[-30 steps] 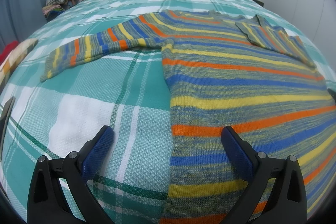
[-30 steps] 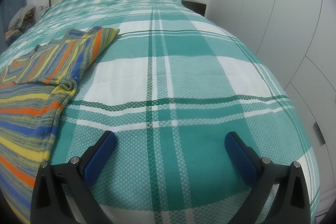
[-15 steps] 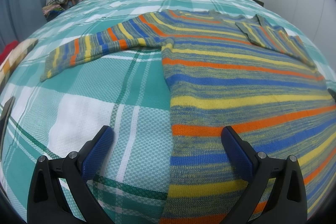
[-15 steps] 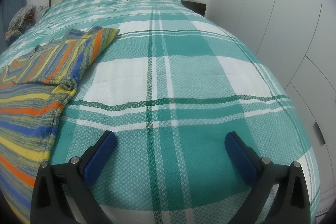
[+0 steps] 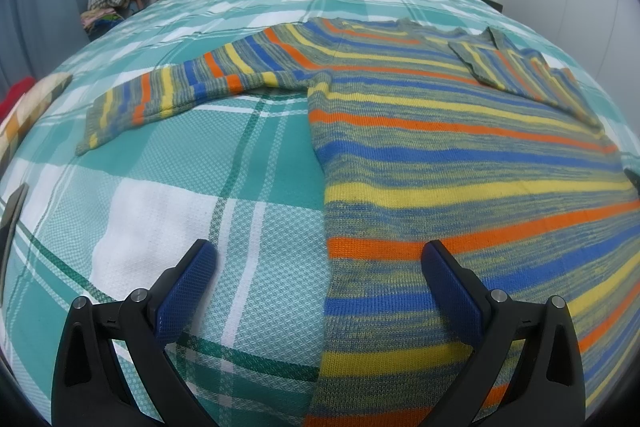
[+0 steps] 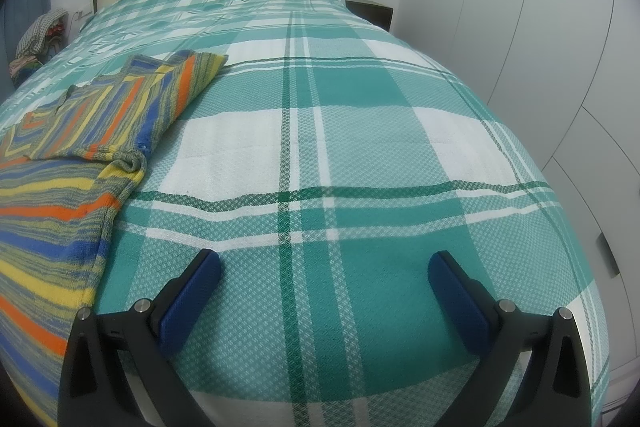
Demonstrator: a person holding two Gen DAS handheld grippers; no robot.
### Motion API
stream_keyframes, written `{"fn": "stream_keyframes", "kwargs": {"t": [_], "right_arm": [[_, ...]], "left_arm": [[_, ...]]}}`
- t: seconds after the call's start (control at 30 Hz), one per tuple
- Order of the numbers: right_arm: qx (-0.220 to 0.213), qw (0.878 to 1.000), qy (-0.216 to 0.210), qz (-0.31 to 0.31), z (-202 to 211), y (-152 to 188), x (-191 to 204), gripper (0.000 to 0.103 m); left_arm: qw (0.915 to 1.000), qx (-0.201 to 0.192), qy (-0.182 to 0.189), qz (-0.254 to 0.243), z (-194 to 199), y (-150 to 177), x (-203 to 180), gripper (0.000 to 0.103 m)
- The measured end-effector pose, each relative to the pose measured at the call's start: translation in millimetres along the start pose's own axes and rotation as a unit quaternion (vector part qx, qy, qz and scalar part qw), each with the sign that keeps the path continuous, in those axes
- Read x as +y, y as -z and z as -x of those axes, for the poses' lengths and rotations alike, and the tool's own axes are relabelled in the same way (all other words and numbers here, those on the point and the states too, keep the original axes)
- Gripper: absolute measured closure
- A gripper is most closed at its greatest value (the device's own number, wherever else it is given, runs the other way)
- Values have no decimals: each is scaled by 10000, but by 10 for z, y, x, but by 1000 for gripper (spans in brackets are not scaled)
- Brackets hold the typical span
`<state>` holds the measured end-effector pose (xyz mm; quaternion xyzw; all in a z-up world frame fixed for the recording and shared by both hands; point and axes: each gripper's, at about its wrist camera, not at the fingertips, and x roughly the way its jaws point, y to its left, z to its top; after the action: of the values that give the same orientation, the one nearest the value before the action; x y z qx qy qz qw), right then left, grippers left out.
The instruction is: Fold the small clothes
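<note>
Since nothing differs between the earlier frames and this one, we read the moment as a pause: both grippers hover where they were, and the sweater (image 5: pixel 460 163) lies unmoved on the bed (image 5: pixel 168 211).

Our left gripper (image 5: pixel 318 269) has its fingers wide apart and holds nothing; the sweater's side edge runs up between them, so the right finger (image 5: pixel 448 287) is over knit and the left over bedspread. Far ahead and to the left, one sleeve (image 5: pixel 188 91) is stretched out flat.

Our right gripper (image 6: pixel 324 281) is likewise spread and empty, over bare bedspread, with the sweater's folded-in sleeve (image 6: pixel 120 115) ahead and left of its left finger.

We judge the outstretched sleeve the likely next fold.
</note>
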<state>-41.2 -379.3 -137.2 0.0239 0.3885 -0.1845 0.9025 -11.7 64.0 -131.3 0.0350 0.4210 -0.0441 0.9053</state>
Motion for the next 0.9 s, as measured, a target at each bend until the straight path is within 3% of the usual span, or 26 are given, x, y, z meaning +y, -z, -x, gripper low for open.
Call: {"fn": "stream_keyframes", "kwargs": {"t": [0.27, 0.43, 0.6, 0.67, 0.8, 0.9], "right_arm": [[3, 10000, -11, -2, -4, -1, -4, 1], [1, 10000, -8, -2, -2, 1, -4, 0], [0, 10000, -7, 0, -3, 0, -4, 0], [0, 10000, -5, 1, -4, 0, -3, 0], [-7, 10000, 28, 20, -6, 6, -2, 0], [-9, 10000, 52, 35, -5, 10, 0, 1]], "left_arm": [[10000, 34, 44, 26, 24, -4, 10, 1], [9983, 181, 521, 196, 276, -203, 238, 1], [9960, -87, 431, 775, 431, -796, 1139, 1], [9938, 176, 387, 1032, 207, -1041, 1597, 1], [9760, 981, 127, 1941, -498, -1262, 2384, 3], [9673, 1308, -97, 2169, -819, -1260, 2542, 19]]}}
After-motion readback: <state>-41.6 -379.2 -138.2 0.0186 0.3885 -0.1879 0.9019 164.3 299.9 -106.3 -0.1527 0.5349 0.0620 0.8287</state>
